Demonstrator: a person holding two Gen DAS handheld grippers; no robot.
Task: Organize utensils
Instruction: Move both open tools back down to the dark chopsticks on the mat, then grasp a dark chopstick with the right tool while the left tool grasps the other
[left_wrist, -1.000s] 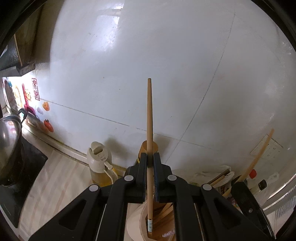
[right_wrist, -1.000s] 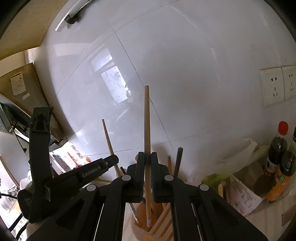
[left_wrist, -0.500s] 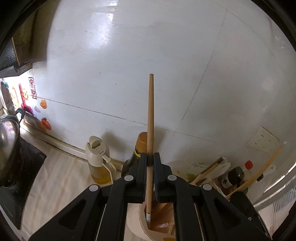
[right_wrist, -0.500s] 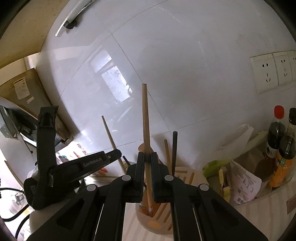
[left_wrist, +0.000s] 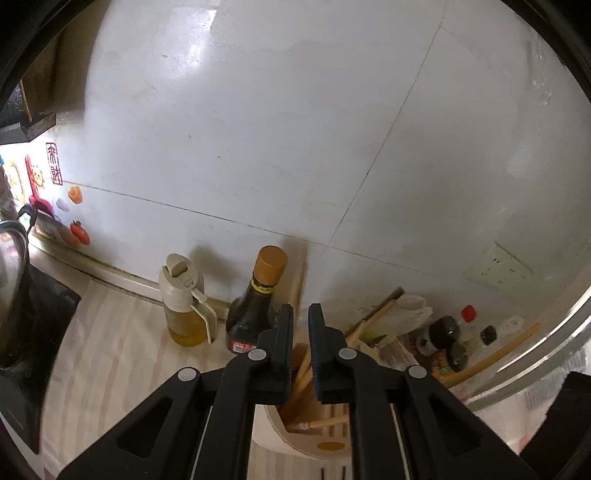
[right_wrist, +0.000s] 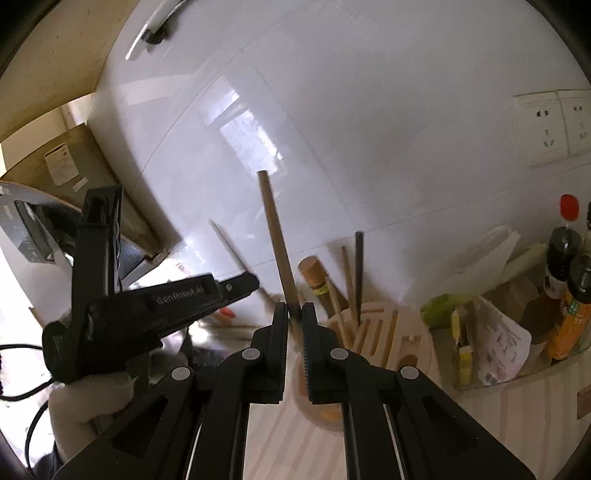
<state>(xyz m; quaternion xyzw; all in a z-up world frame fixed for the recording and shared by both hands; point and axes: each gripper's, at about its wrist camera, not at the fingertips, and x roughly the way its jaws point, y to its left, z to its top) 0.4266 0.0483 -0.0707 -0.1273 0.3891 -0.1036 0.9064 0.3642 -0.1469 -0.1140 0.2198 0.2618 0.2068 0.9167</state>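
While the left gripper (left_wrist: 301, 310) hangs over the table (left_wrist: 122, 350) at the bottom centre of its view, its jaws stand a narrow gap apart and have just been opening. A wooden chopstick (left_wrist: 297, 273) shows only as a blurred streak above that gap, and the pads do not grip it. Directly under the jaws sits the pale chopstick holder (left_wrist: 280, 435), with several wooden sticks leaning inside it. Just beyond it, left of centre, stand a dark sauce bottle (left_wrist: 255, 306) with a brown cap and an oil dispenser (left_wrist: 183, 306), both against the white tiled wall (left_wrist: 258, 129). A dark pot (left_wrist: 11, 295) fills the left edge.

From the right wrist view, the right gripper (right_wrist: 294, 308) also has its jaws slightly apart. A second chopstick (right_wrist: 277, 240) passes between them, leaning to the upper left, its lower end blurred; the gap looks wider than the stick, so the pads seem not to press it. The holder lies just behind and to the right, with more sticks upright in its slots. At the left a white-gloved hand (right_wrist: 92, 402) holds the left gripper. Bottles (right_wrist: 561, 258) stand at the right edge, wall sockets (right_wrist: 550, 125) above them.
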